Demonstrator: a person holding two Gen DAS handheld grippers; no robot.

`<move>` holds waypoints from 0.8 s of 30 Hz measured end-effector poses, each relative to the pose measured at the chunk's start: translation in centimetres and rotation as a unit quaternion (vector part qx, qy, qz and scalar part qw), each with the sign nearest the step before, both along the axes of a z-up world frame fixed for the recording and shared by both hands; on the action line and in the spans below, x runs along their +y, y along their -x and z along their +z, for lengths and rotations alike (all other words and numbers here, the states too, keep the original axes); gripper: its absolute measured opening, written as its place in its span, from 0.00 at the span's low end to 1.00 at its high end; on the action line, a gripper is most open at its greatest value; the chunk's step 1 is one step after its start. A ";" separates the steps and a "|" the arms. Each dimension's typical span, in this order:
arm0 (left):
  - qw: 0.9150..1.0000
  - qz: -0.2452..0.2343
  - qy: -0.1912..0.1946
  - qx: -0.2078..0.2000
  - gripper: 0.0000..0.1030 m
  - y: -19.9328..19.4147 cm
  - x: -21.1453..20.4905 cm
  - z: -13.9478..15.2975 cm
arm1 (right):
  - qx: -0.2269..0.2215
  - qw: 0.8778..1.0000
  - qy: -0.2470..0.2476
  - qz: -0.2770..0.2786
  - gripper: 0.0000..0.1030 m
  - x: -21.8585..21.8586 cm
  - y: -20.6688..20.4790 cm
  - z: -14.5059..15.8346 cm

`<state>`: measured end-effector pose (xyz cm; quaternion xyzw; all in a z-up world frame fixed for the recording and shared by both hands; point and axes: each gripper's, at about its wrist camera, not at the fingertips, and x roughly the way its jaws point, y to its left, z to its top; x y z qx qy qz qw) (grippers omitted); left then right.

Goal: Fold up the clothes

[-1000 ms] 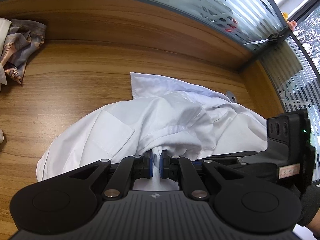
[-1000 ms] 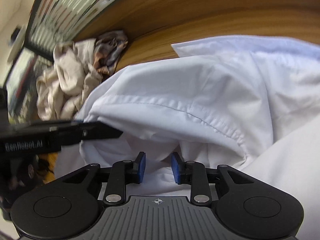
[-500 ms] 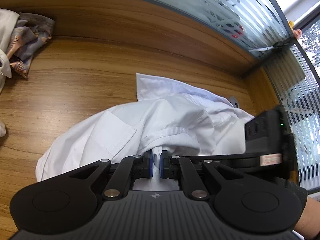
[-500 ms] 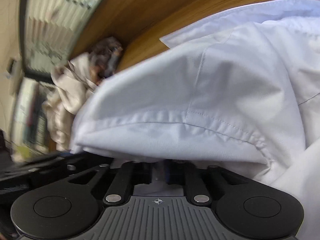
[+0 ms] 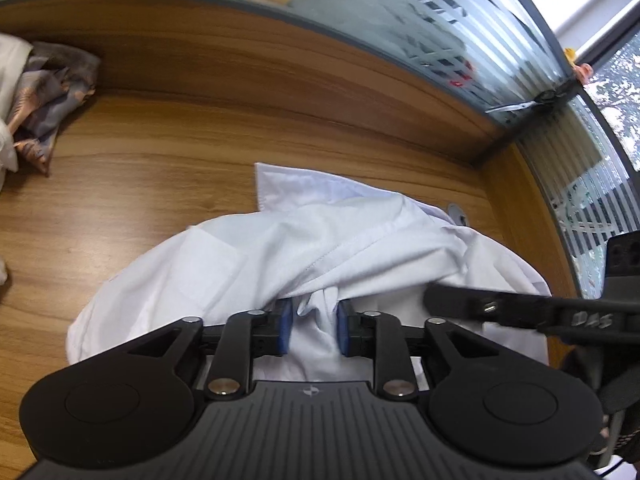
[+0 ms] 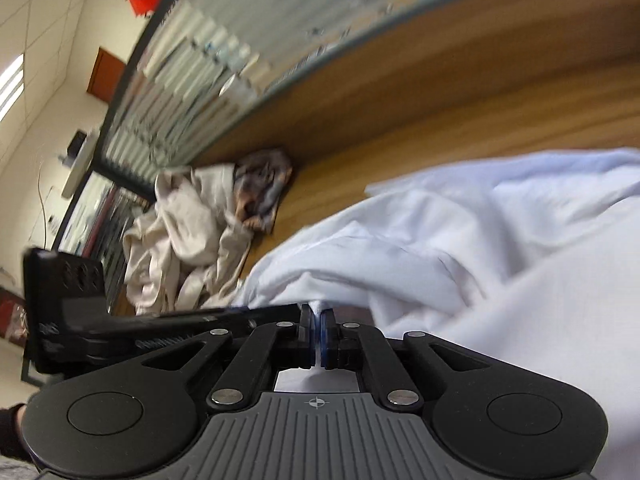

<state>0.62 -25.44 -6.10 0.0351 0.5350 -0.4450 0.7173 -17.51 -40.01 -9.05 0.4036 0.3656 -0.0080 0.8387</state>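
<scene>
A white shirt [image 5: 248,264] lies bunched on the wooden table [image 5: 160,148]. My left gripper [image 5: 314,326] is open, its blue pads either side of a fold of the shirt's near edge. My right gripper [image 6: 318,338] is shut on a pinch of the white shirt [image 6: 460,264] and holds it lifted. The right gripper's black body [image 5: 520,312] reaches in from the right in the left wrist view. The left gripper's body [image 6: 80,320] shows at the left of the right wrist view.
A pile of beige and patterned clothes [image 6: 200,232] lies at the table's far left corner; it also shows in the left wrist view [image 5: 44,108]. A raised wooden ledge [image 5: 280,60] and striped glass partition border the back and right. A round cable grommet [image 5: 456,213] sits behind the shirt.
My left gripper has opened and released the shirt. My right gripper has closed on the shirt edge and swung up and leftward, so its view is blurred.
</scene>
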 end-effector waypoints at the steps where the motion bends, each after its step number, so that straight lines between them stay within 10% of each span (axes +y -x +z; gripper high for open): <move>1: 1.000 -0.006 0.002 -0.005 0.30 0.3 -0.3 0.1 | -0.003 1.000 0.005 -0.006 0.04 -0.3 0.6 0.6; 7: 0.995 -0.066 0.020 -0.072 0.35 3.0 -1.2 2.6 | -0.006 0.999 0.033 -0.026 0.04 -1.3 2.2 2.9; 11: 0.977 -0.128 0.057 -0.163 0.77 6.0 -0.3 5.9 | 0.011 0.999 0.039 -0.028 0.04 -1.4 1.7 2.3; 14: 0.962 -0.166 0.067 -0.208 0.83 7.6 -0.4 7.1 | 0.013 0.999 0.034 -0.021 0.04 -1.3 1.1 2.0; 24: 0.961 -0.189 0.050 -0.194 0.92 8.2 -3.1 2.9 | -0.011 1.000 0.007 -0.013 0.04 -1.8 1.2 3.3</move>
